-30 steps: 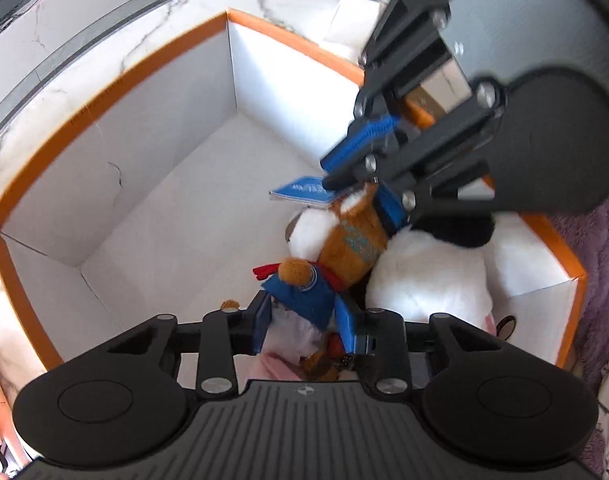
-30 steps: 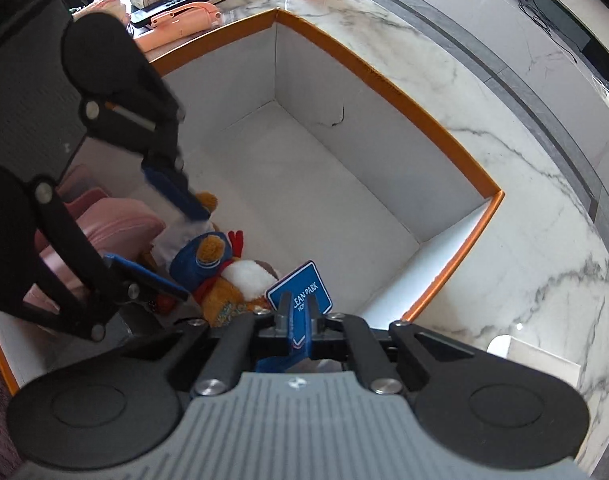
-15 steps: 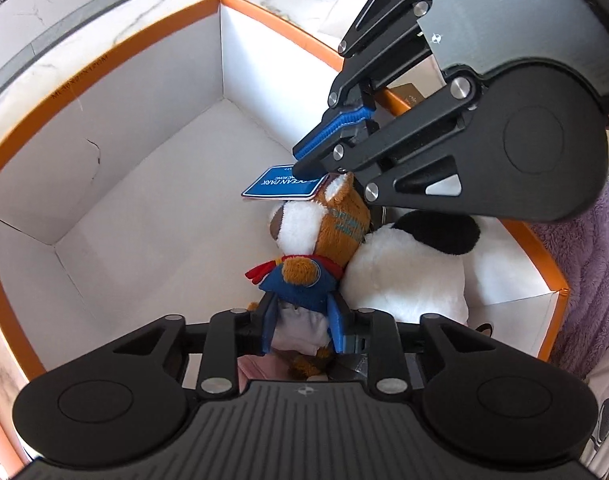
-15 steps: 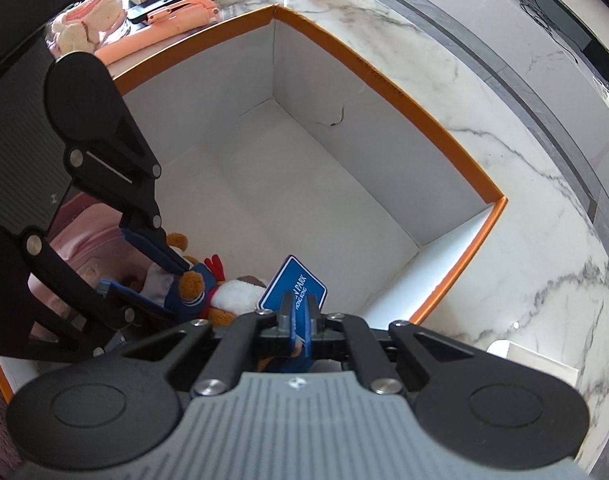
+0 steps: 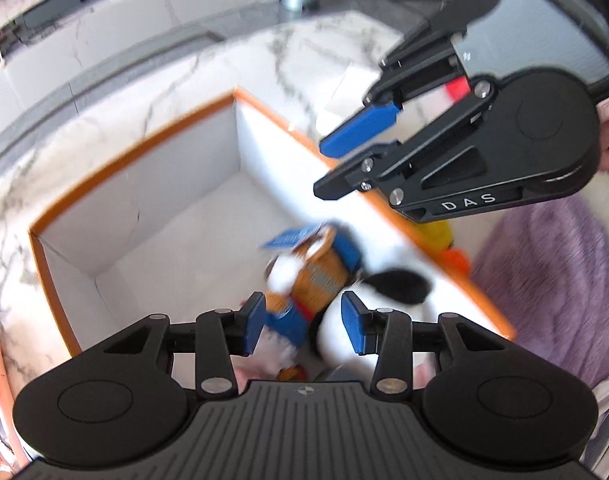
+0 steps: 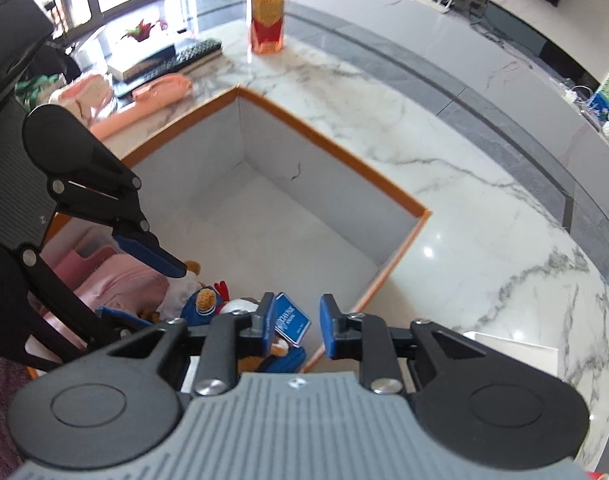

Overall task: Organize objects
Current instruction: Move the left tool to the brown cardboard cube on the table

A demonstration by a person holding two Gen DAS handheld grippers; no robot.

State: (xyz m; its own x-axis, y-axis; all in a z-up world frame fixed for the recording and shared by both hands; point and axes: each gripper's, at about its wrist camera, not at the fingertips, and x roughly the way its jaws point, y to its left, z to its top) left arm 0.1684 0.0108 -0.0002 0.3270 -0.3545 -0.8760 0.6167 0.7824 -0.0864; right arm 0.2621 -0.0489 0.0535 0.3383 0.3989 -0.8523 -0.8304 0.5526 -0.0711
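Note:
A brown and white plush toy [image 5: 312, 276] in a blue outfit lies inside the white box with an orange rim [image 5: 124, 160], beside a white and black plush [image 5: 384, 292]. My left gripper [image 5: 304, 326] hovers above the toy with its jaws opening; the pads touch nothing. My right gripper [image 6: 298, 320] is also opening, and the toy's blue tag [image 6: 292, 318] shows loose below the gap. From the right wrist, the toy [image 6: 204, 300] sits under the left gripper [image 6: 144, 292]. The left wrist view shows the right gripper [image 5: 328, 168] above the box's far wall.
A pink soft item [image 6: 120, 284] fills the box's left corner. On the marble top stand an amber bottle [image 6: 266, 12], a dark remote [image 6: 192, 54] and a pink object [image 6: 160, 88]. A white card [image 6: 512, 352] lies right of the box [image 6: 336, 148]. Purple fabric [image 5: 552, 280] lies beside it.
Both grippers have risen away from the box floor and opened. The left let go of the plush toy and the right let go of its blue tag; the toy now lies in the box.

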